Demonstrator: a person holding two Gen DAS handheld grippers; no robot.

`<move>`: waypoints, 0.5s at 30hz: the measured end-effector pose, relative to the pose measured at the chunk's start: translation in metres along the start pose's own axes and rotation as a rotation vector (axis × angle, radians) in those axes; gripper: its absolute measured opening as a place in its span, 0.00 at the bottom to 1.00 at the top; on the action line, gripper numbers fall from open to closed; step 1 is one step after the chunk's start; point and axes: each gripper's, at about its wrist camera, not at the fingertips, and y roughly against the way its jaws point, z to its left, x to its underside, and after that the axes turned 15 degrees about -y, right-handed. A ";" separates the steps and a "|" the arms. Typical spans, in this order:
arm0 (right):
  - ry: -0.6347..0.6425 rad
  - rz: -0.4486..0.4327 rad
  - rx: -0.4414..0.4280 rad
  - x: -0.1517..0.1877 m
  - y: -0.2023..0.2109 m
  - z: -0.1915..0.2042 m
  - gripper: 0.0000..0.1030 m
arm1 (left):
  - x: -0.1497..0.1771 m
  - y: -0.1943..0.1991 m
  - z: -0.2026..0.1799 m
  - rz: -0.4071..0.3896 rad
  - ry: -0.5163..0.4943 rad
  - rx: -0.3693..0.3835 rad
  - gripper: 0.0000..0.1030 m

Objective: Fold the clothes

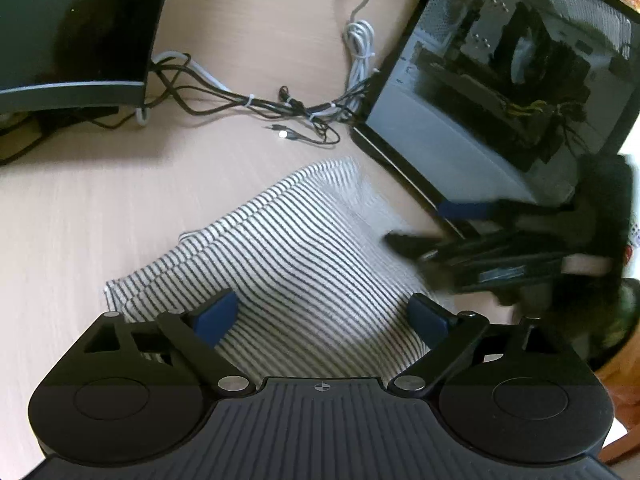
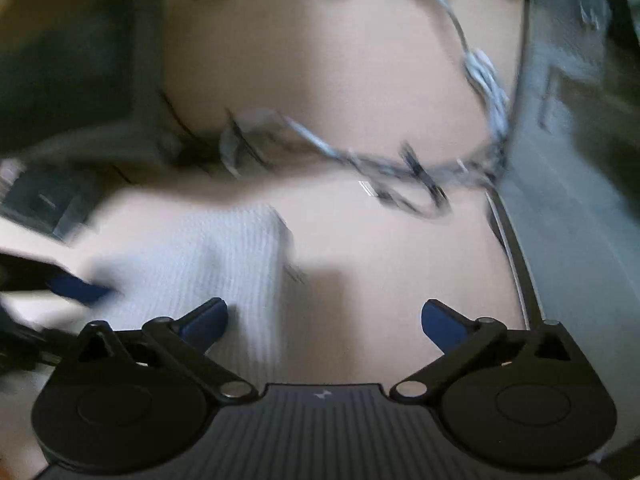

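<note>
A white garment with thin dark stripes [image 1: 288, 248] lies folded into a compact block on the light wooden table [image 1: 80, 220]. My left gripper [image 1: 326, 316] is open just above its near part, one blue pad on each side. My right gripper [image 1: 424, 232] shows at the garment's right edge, blurred, its jaws apart. In the right wrist view, which is motion-blurred, the garment [image 2: 208, 264] lies at the left, my right gripper [image 2: 324, 320] is open and empty over bare table beside it, and the left gripper's blue pad [image 2: 76, 288] reaches in from the left.
A monitor base [image 1: 72, 40] stands at the back left. A glass-sided computer case [image 1: 500, 92] stands at the right, close to the garment. A tangle of black and white cables [image 1: 280, 104] runs between them. The table's edge shows at the far right.
</note>
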 end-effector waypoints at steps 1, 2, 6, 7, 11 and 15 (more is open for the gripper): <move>-0.011 0.015 0.005 0.003 -0.008 -0.002 1.00 | -0.001 0.000 -0.001 -0.003 0.004 -0.007 0.93; -0.026 0.019 0.009 0.004 -0.013 -0.002 1.00 | 0.001 0.000 -0.001 -0.011 0.019 -0.012 0.93; 0.068 0.025 0.044 -0.009 -0.014 0.014 1.00 | 0.011 0.004 0.000 -0.073 0.123 -0.027 0.93; 0.065 0.023 0.032 -0.017 -0.010 0.017 1.00 | 0.015 0.006 0.000 -0.095 0.157 -0.033 0.93; 0.052 0.025 -0.014 -0.046 0.000 0.030 1.00 | 0.030 0.012 -0.005 -0.173 0.237 -0.060 0.93; 0.105 0.129 0.024 -0.057 -0.047 0.043 1.00 | 0.039 0.014 -0.012 -0.220 0.257 -0.094 0.93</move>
